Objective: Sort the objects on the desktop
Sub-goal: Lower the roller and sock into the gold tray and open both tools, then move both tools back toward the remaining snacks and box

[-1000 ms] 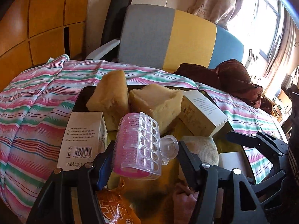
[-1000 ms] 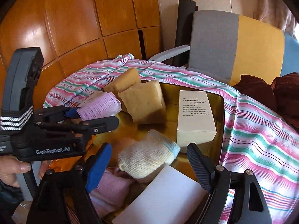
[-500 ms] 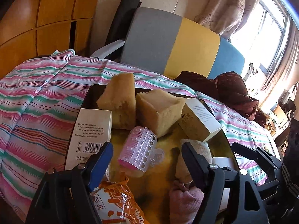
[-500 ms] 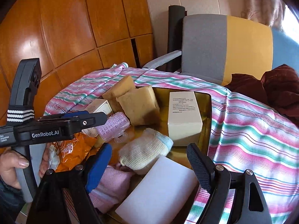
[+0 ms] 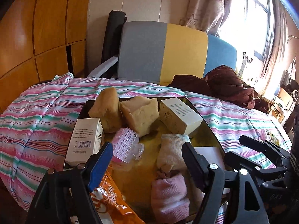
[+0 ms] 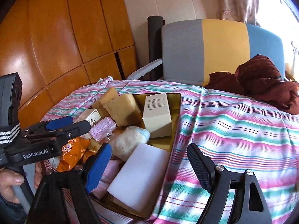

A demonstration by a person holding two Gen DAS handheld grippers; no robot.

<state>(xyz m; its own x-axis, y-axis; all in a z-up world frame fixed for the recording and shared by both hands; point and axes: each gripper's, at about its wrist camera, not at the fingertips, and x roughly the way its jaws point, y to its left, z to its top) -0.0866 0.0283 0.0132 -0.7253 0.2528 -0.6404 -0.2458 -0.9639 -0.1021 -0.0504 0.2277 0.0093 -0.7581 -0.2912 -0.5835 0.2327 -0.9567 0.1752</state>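
Black plastic with one blue-padded finger forms each hand-held gripper. The left hand-held gripper [image 5: 147, 160] has its fingers spread wide apart with nothing between them, poised over the near end of the gold tray [image 5: 209, 130]. The right hand-held gripper [image 6: 147, 166] is likewise spread and empty, poised over the tray's near right corner, partly above the striped cloth [image 6: 233, 130]. A hand [image 6: 11, 183] grips the left tool's handle at the edge of the right wrist view.

Every task item lies in the tray. Nearest the left hand-held gripper, a pink hair roller [image 5: 126, 146] lies on its side on the tray floor, just beside a barcoded white carton [image 5: 86, 140] at the tray's left edge. An orange snack packet [image 5: 110, 201] sits at the near left corner, below the blue pad. A cream sock [image 5: 172, 153] and a pink sock [image 5: 168, 196] lie along the tray's middle, touching end to end. A flat white block [image 6: 140, 175] rests at the near right corner, leaning on the rim. Toward the far end, two tan sponge chunks [image 5: 127, 113] stand touching each other, and a cream box [image 5: 179, 117] lies to their right.

Beyond the tray, a grey, yellow and blue chair [image 5: 168, 56] stands behind the cloth, with a dark red garment [image 5: 224, 84] heaped at the tray's far right. Orange wooden panels [image 6: 56, 37] line the wall left of the chair.
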